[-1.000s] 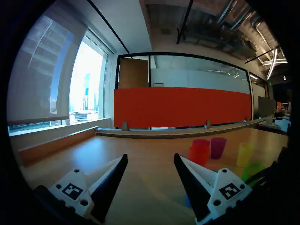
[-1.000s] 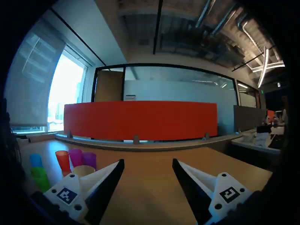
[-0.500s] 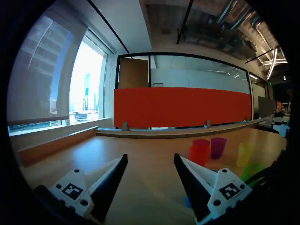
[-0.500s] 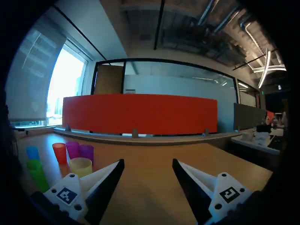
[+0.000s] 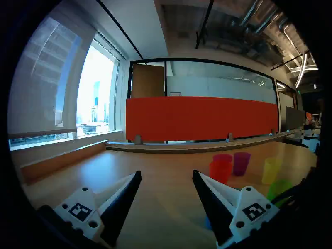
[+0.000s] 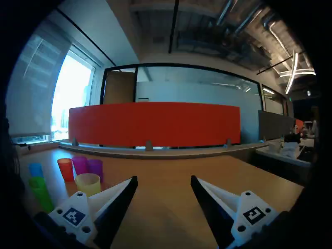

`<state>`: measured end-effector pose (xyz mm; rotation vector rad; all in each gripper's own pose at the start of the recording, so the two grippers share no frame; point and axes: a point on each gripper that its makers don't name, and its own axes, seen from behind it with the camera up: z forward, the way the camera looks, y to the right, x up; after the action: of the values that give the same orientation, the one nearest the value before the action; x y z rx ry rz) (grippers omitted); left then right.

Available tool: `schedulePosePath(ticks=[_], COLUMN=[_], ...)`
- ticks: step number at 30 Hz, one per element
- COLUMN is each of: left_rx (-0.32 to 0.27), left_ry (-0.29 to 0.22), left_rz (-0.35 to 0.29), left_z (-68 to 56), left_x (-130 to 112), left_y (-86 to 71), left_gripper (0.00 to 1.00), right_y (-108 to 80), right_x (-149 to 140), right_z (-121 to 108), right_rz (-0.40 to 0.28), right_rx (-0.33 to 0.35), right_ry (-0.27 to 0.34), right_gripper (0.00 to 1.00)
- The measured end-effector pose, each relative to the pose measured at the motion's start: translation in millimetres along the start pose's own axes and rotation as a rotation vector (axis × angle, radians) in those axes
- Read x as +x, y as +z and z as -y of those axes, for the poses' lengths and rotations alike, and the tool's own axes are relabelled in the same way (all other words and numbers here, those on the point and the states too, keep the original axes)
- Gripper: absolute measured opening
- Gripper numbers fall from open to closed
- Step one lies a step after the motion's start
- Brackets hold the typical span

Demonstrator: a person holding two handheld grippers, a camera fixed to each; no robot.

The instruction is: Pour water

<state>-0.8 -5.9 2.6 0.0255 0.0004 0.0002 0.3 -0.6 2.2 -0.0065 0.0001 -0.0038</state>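
Left gripper (image 5: 166, 195) and right gripper (image 6: 164, 199): fingers wide apart, holding nothing. Yellow cup (image 6: 88, 183) is on the bench (image 6: 174, 176), with orange cup (image 6: 65, 169) and purple cups (image 6: 95, 168) packed just behind it. Reach in carelessly and you'll likely topple a neighbour.

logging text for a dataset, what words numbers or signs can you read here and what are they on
No words or numbers can be read.
Small white sign on the glass wall above the red partition: too small to read.
Square markers on the left tongs and right tongs: black-and-white patterns, no letters.
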Motion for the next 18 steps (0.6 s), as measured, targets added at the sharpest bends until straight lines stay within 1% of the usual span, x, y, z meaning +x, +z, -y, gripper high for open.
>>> schedulePosePath(ticks=[18], left_rx=[0.0], left_ry=[0.0], left_rz=[0.0], left_z=[0.3], left_x=[0.2], left_y=[-0.2], left_gripper=[0.91], right_y=[-0.6], right_x=[0.7], right_z=[-1.1], right_rz=[0.0], right_rx=[0.004], right_ry=[0.003], right_gripper=[0.99])
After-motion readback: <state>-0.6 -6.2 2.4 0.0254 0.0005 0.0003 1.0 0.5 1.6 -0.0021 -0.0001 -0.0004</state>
